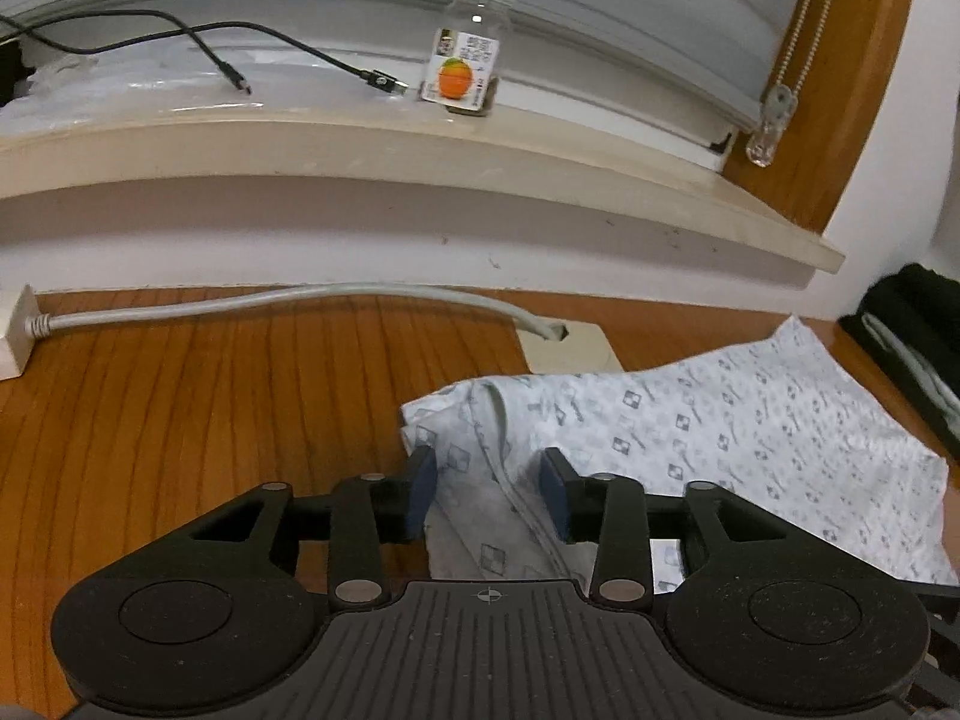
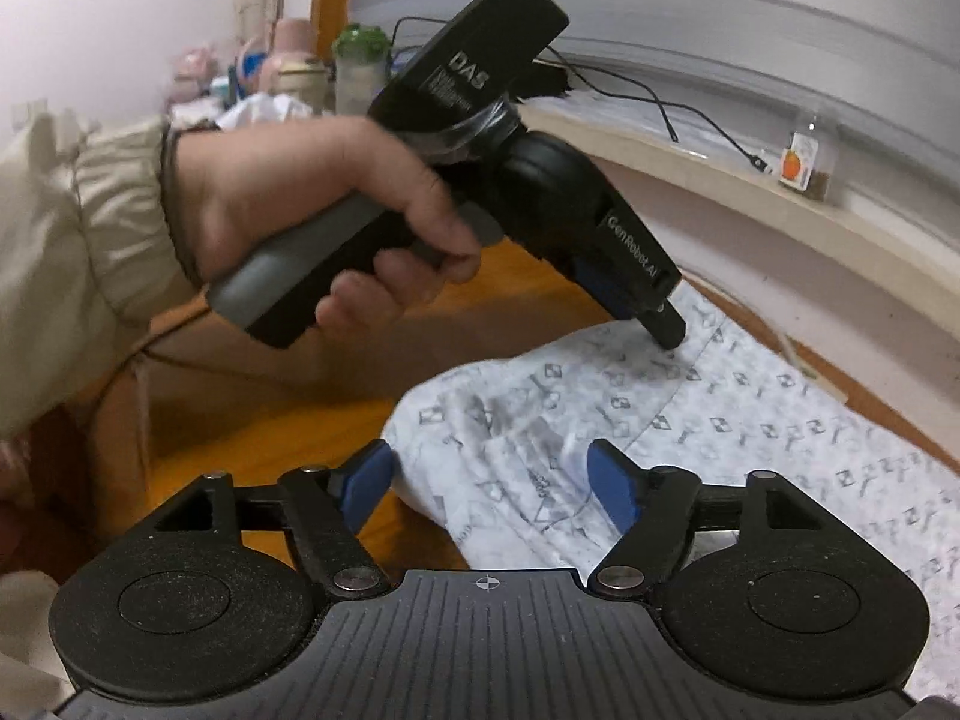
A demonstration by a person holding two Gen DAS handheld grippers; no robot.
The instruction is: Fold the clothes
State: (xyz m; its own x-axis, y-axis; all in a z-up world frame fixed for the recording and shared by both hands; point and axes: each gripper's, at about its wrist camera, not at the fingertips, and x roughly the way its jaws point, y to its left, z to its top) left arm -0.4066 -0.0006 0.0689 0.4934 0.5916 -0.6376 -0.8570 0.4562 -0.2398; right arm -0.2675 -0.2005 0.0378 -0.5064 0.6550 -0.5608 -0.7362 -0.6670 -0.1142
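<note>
Now the left gripper [image 1: 489,492] stands spread over the white, grey-patterned cotton garment [image 1: 690,438] (nothing pinched). Right gripper [image 2: 489,483] likewise gapes apart above its crumpled edge on the brown wooden table [image 1: 180,408].

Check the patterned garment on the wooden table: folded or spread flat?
Partly folded: the patterned garment lies doubled over, layered edges and creases showing by the left gripper.

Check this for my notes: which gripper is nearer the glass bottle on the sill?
Left. The left gripper sits over the garment's sill-side edge; the right gripper sits farther from the bottle.

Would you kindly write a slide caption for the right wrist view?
Right gripper open over the patterned white garment on a wooden surface, left gripper hand-held beyond.
</note>
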